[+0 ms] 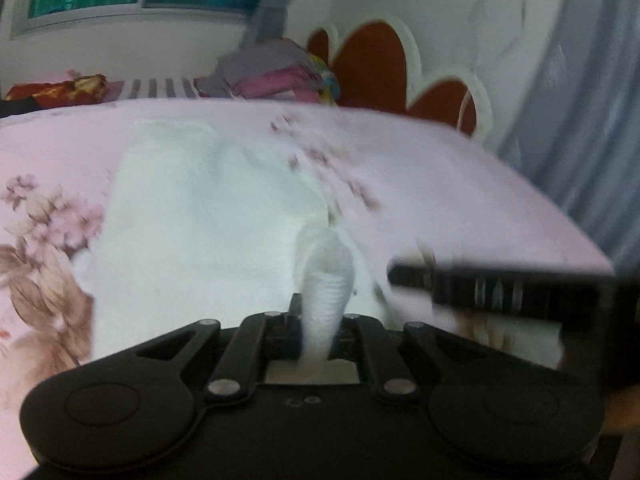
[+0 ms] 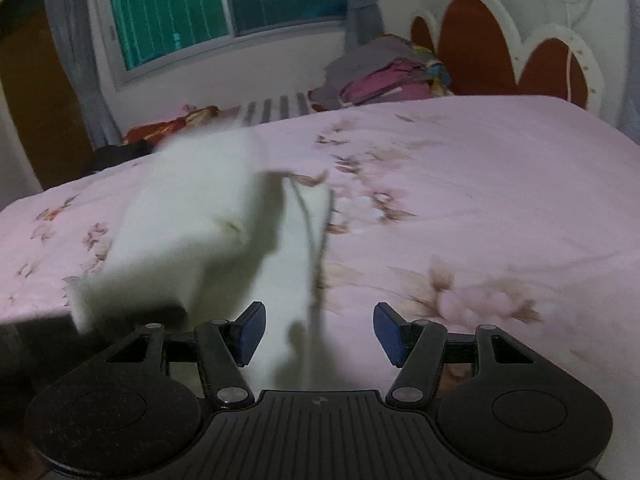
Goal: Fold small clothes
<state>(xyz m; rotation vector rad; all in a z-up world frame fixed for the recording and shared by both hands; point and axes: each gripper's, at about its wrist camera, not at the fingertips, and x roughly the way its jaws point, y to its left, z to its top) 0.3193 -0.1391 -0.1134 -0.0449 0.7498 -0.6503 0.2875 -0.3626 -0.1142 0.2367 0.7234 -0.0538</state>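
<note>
1. Step in hand, as I read it: mid-fold. The left gripper [image 1: 320, 332] has its fingers closed on a bunched edge of the white garment [image 1: 192, 220]; a twisted tongue of cloth runs up between them.
2. Right gripper [image 2: 319, 334] is empty, fingers spread wide, blue pads [image 2: 252, 332] showing. In the left view it shows as a dark blurred bar at right, just beside the cloth.
3. Where the garment is: on the bed [image 2: 480, 200], near the front edge. In the right view part of it is raised off the sheet and smeared by motion blur; the rest lies flat.
4. Next move likely calls for carrying the held edge over the flat part, laying it down square, then letting go. The right gripper could pin or take a second corner first. Can't tell which edge is held.
5. Material: soft, thick, fuzzy white fabric, limp, drapes and bunches easily. A thin grey cord or strap [image 2: 316, 236] runs along one side.
6. Bed cover is pink, smooth, with a brown-pink floral print.
7. Behind: a stack of folded clothes [image 2: 384, 76] by the red-and-white scalloped headboard [image 2: 476, 52].
</note>
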